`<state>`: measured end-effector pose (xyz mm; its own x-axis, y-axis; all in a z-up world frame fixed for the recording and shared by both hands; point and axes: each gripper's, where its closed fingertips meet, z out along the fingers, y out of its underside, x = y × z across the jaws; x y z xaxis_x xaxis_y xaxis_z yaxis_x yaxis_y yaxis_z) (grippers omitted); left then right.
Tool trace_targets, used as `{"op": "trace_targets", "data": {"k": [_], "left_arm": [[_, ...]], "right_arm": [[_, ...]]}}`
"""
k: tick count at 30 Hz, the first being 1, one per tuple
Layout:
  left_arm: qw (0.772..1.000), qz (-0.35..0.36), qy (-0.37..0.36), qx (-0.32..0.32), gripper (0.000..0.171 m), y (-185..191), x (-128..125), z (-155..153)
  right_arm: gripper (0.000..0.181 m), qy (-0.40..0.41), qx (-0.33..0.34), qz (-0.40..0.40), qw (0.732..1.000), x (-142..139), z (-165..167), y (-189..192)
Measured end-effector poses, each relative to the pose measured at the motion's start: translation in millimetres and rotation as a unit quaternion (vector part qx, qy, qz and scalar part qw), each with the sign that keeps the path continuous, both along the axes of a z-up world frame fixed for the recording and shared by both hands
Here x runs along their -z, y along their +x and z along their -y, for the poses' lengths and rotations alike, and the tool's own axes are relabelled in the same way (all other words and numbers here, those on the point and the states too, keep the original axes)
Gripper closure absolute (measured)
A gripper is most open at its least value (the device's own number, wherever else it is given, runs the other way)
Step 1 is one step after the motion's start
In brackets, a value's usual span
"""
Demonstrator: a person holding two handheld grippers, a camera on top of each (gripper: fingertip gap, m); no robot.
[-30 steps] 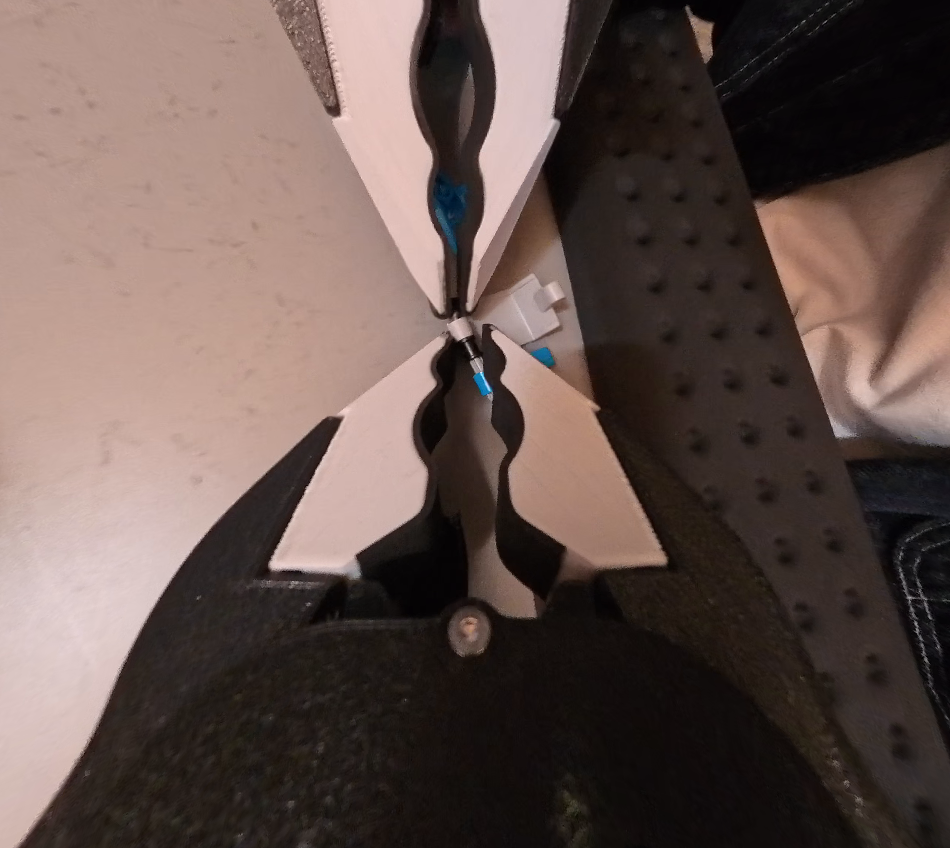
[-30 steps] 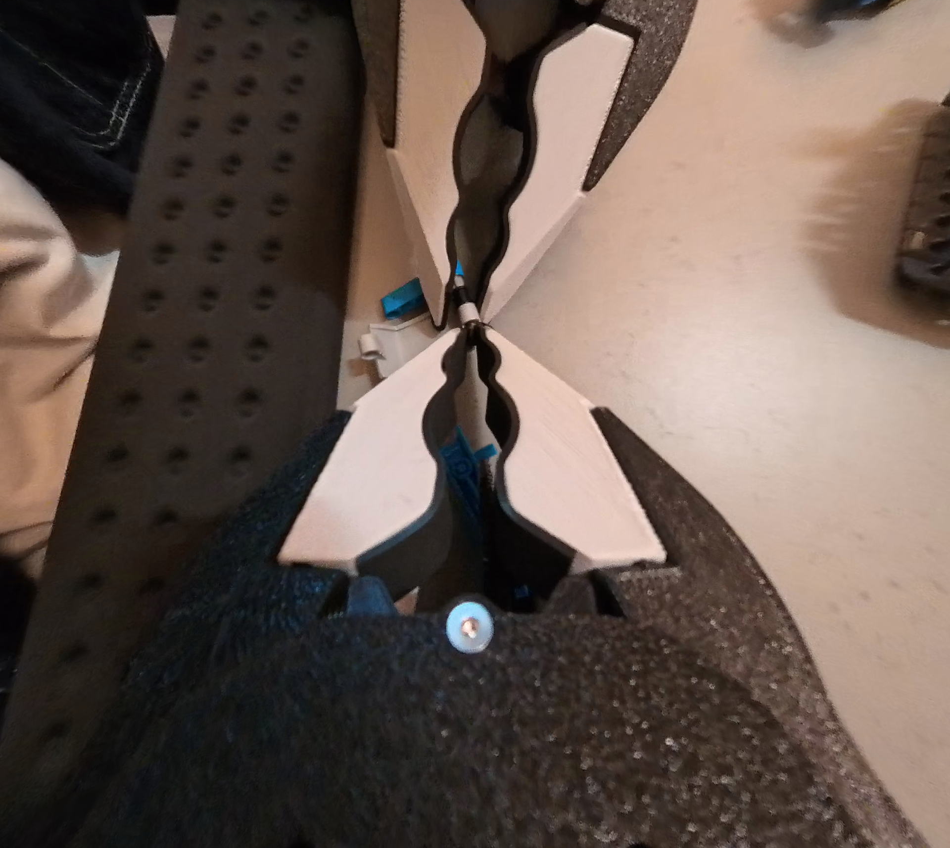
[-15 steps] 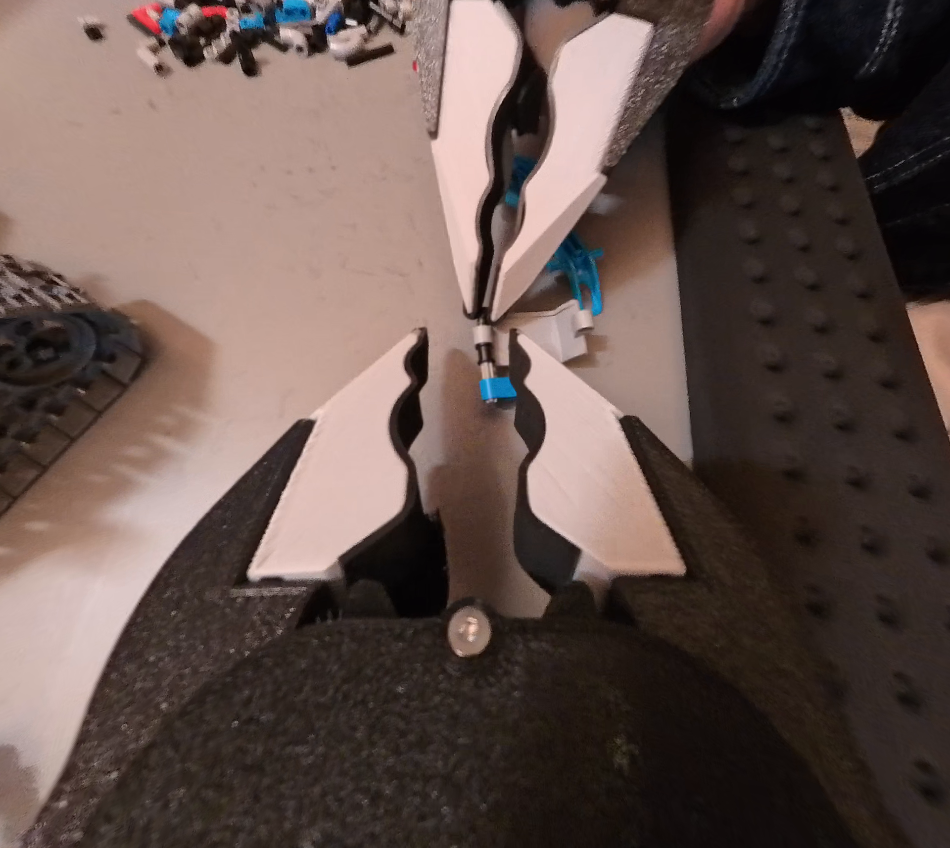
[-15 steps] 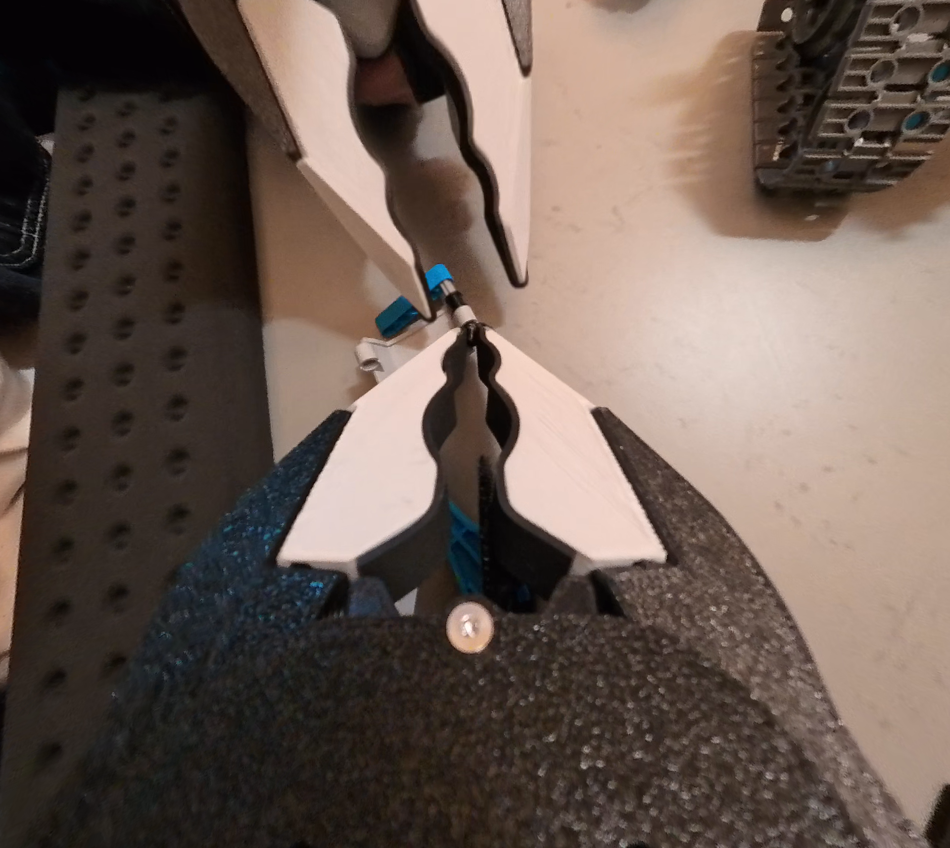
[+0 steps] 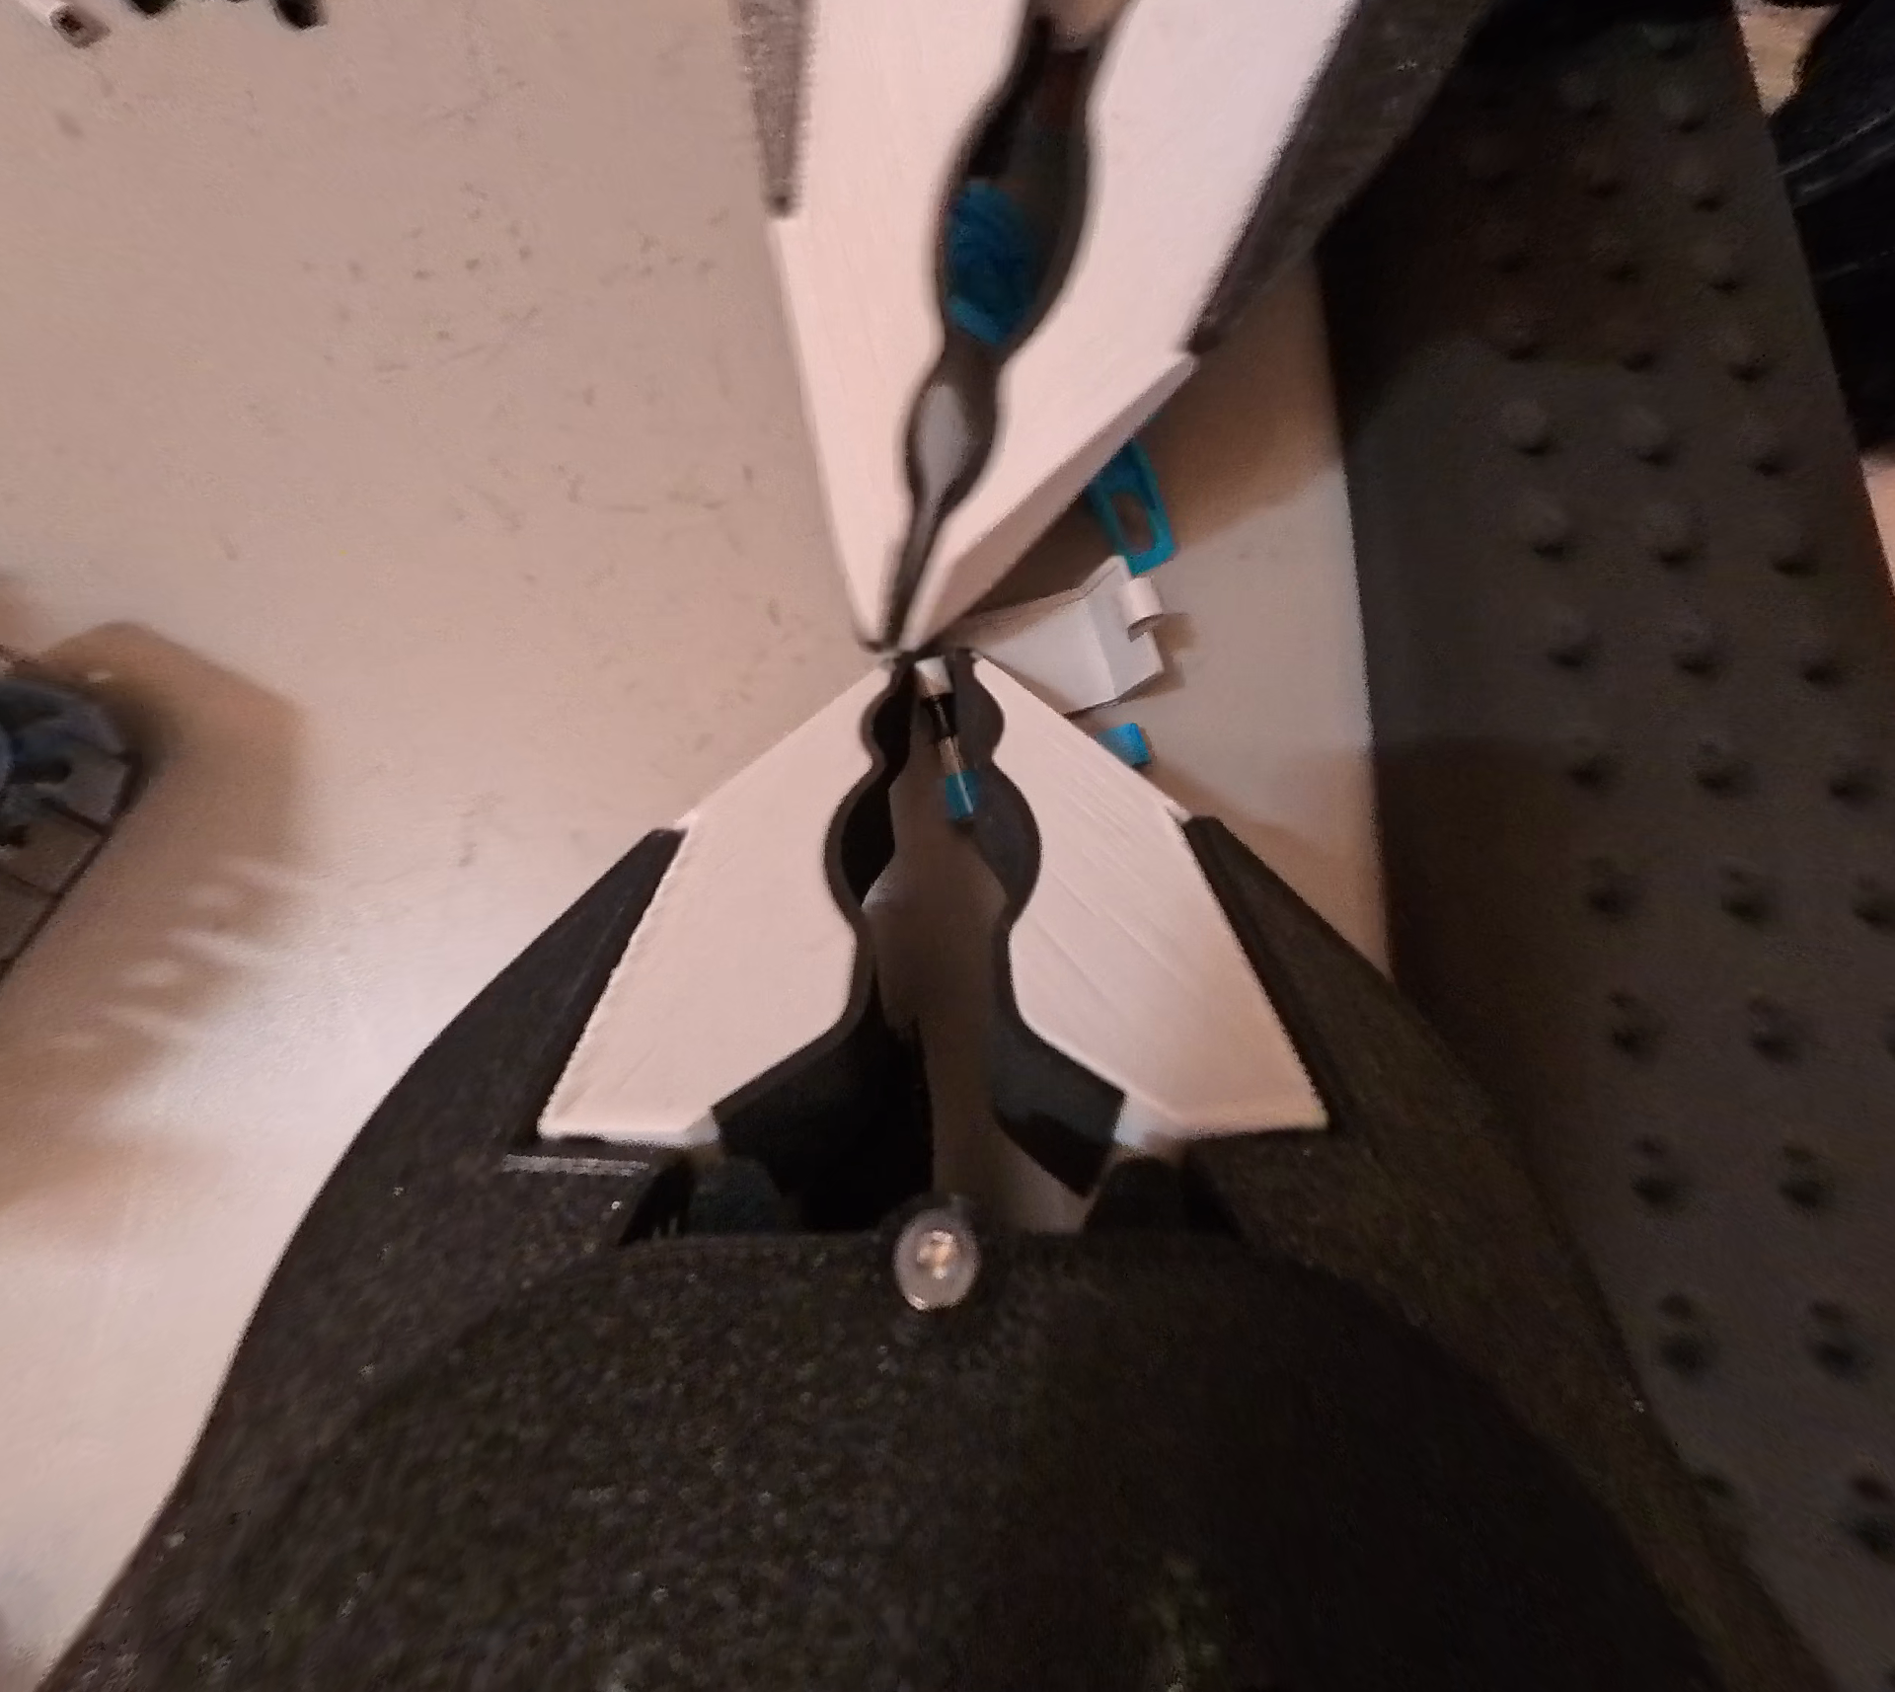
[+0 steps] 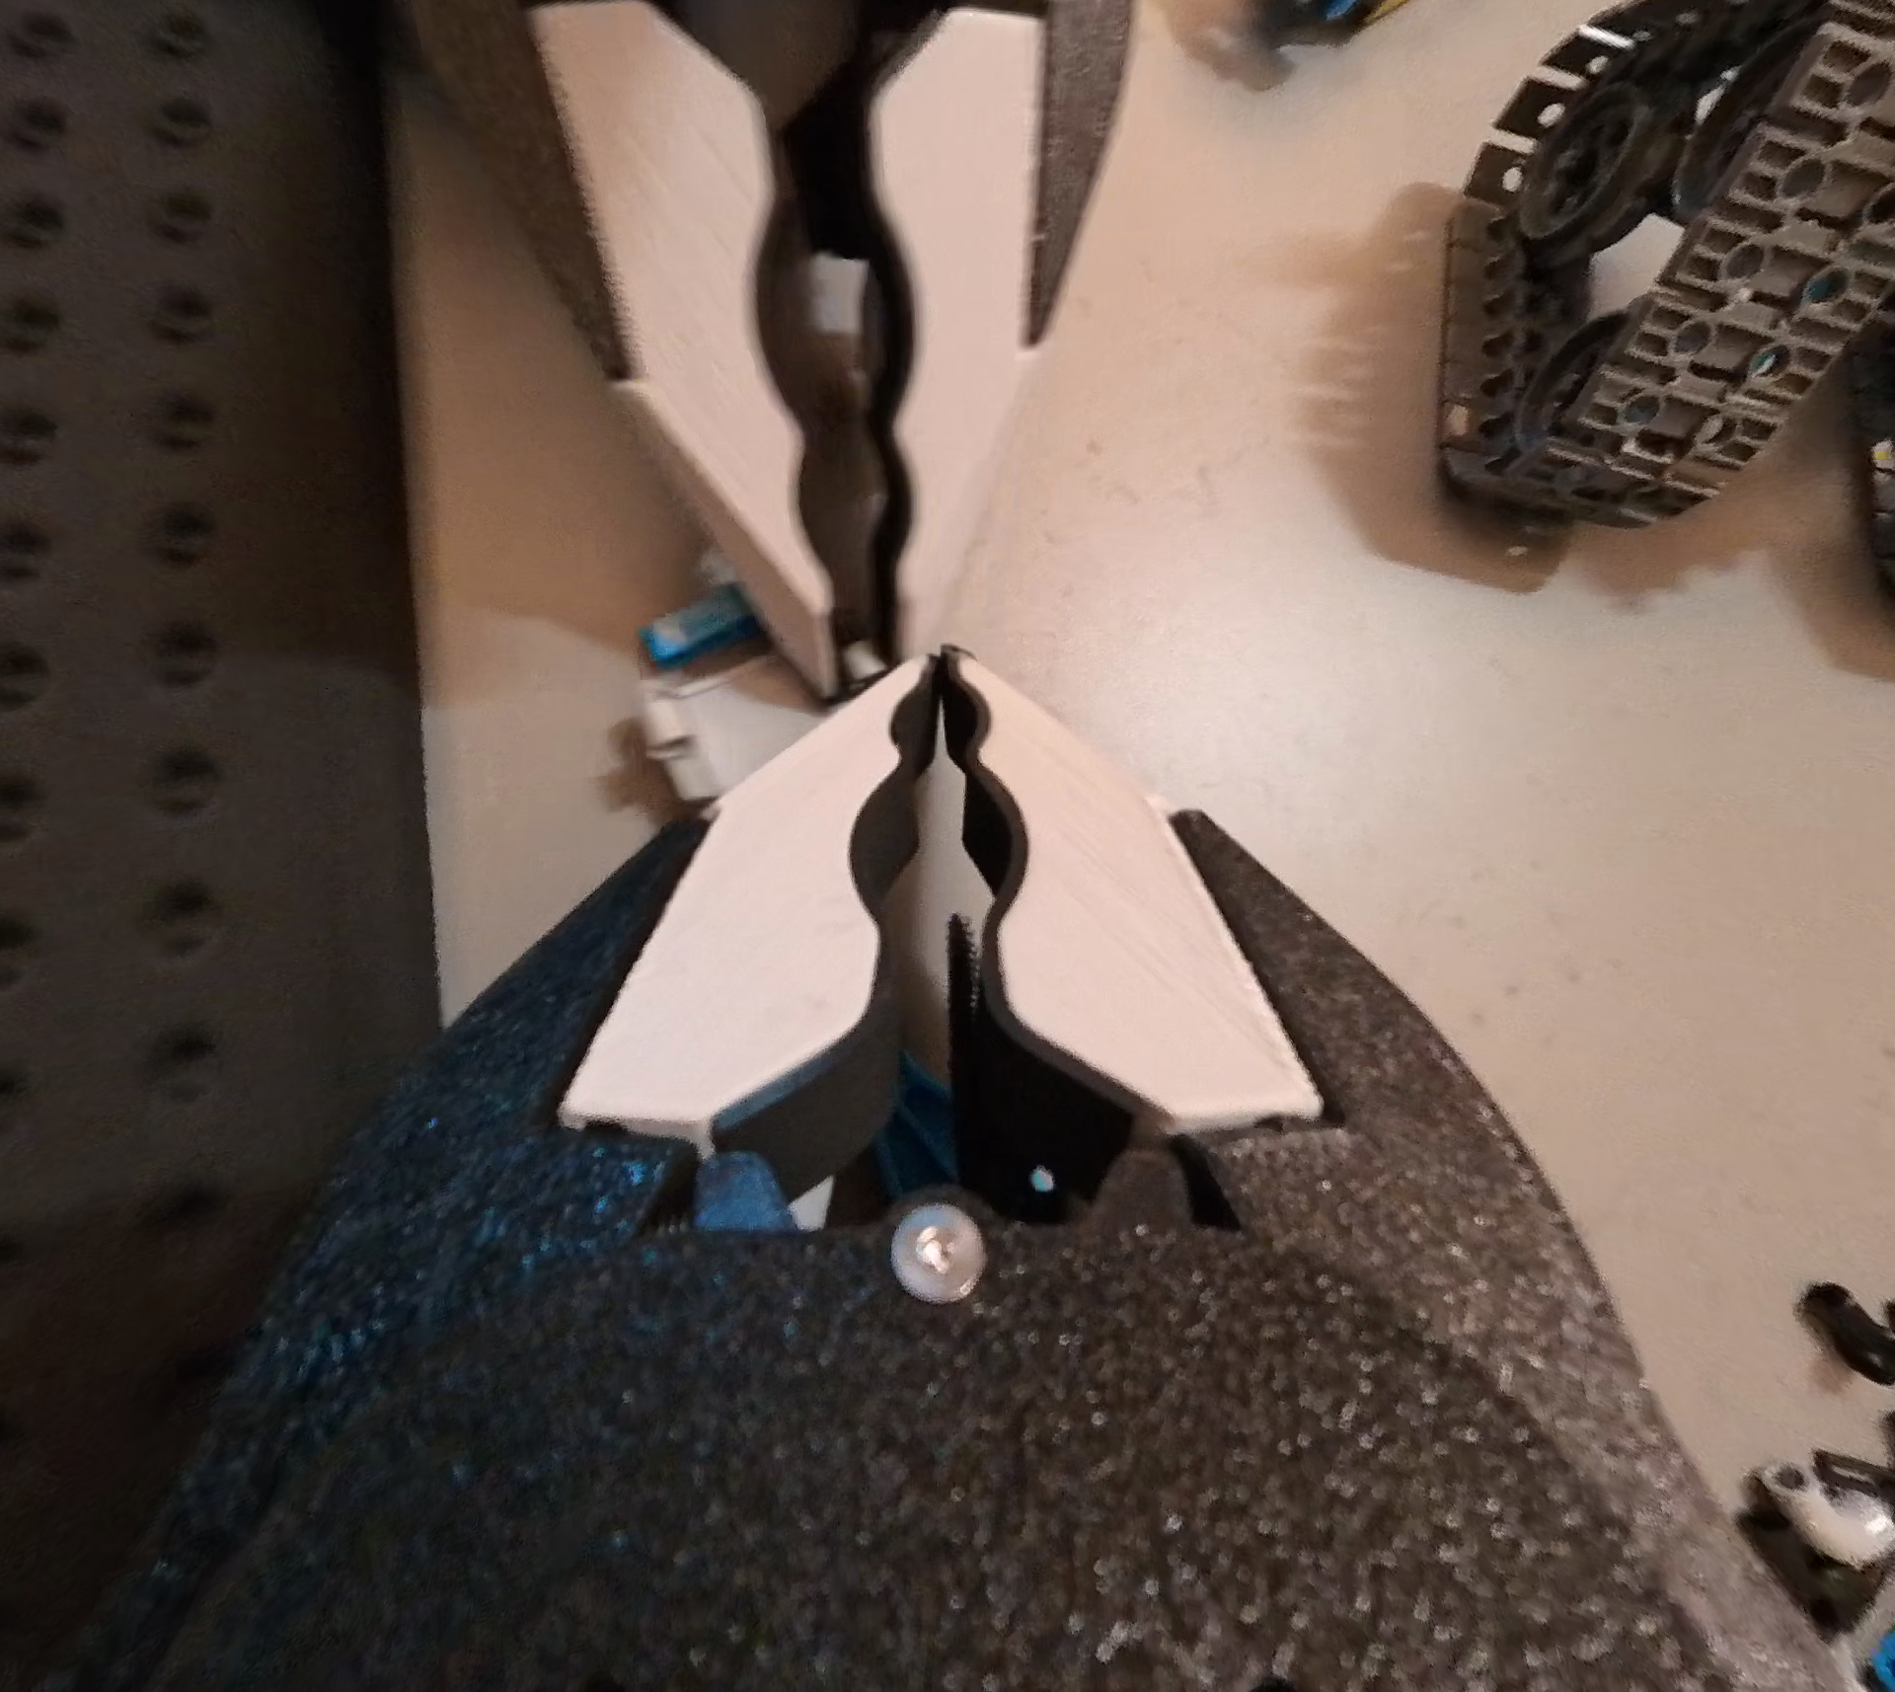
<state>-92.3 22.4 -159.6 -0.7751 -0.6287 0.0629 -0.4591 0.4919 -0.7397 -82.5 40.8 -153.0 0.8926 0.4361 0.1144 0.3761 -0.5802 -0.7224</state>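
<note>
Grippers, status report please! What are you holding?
Left gripper shut on small axle. Right gripper shut on its other end. White part lies just beside.

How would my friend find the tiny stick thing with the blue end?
Start at the dark studded strip along the table's edge, then move to where the two grippers meet tip to tip. The thin axle sits between the left gripper fingers. Unlike the flat white piece beside it, it is slim, black, blue-capped.

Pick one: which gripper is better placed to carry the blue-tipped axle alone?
Left, probably. The left gripper seems to grip the axle at its white collar, with most of its length between its fingers; the right gripper pinches only the far tip.
</note>
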Motion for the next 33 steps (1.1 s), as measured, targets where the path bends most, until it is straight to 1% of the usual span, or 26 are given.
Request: {"op": "trace_targets", "data": {"k": [1,2,3,5,6,8,10,11,12,13,16,25,33], "left_arm": [[1.000,-0.004,-0.003,0.013,0.164,-3,0,4],[1.000,-0.005,-0.004,0.019,0.165,-5,0,6],[1.000,-0.007,-0.006,0.020,0.165,-5,0,7],[1.000,-0.012,-0.011,0.018,0.165,-5,0,7],[1.000,-0.011,-0.009,0.018,0.165,-5,0,7],[1.000,-0.011,-0.009,0.018,0.165,-5,0,7],[1.000,-0.013,-0.011,0.018,0.164,-5,0,7],[1.000,-0.014,-0.012,0.018,0.164,-5,0,7],[1.000,-0.014,-0.012,0.018,0.165,-5,0,7],[1.000,-0.015,-0.012,0.018,0.165,-5,0,7],[1.000,-0.014,-0.011,0.018,0.165,-5,0,7],[1.000,-0.014,-0.011,0.018,0.165,-5,0,7],[1.000,-0.017,-0.014,0.019,0.165,-5,0,7]], "right_arm": [[0.181,-0.008,0.011,0.019,1.000,3,-2,9],[0.181,-0.030,0.011,0.062,0.998,12,1,20],[0.181,-0.007,-0.014,0.043,0.999,4,1,12],[0.181,0.021,-0.029,-0.083,0.996,-30,3,-6],[0.181,0.018,-0.027,-0.089,0.995,-35,5,-4],[0.181,-0.027,-0.037,-0.015,0.999,-11,15,6],[0.172,-0.058,-0.077,-0.034,0.995,0,25,-12],[0.167,-0.072,-0.078,-0.028,0.994,5,26,-13],[0.163,-0.071,-0.074,-0.016,0.995,6,24,-11],[0.168,-0.063,-0.064,-0.009,0.996,4,20,-7],[0.174,-0.065,-0.065,-0.011,0.996,6,20,-6],[0.173,-0.062,-0.072,-0.007,0.995,6,19,-6],[0.171,-0.062,-0.069,-0.023,0.995,6,19,-6]]}}
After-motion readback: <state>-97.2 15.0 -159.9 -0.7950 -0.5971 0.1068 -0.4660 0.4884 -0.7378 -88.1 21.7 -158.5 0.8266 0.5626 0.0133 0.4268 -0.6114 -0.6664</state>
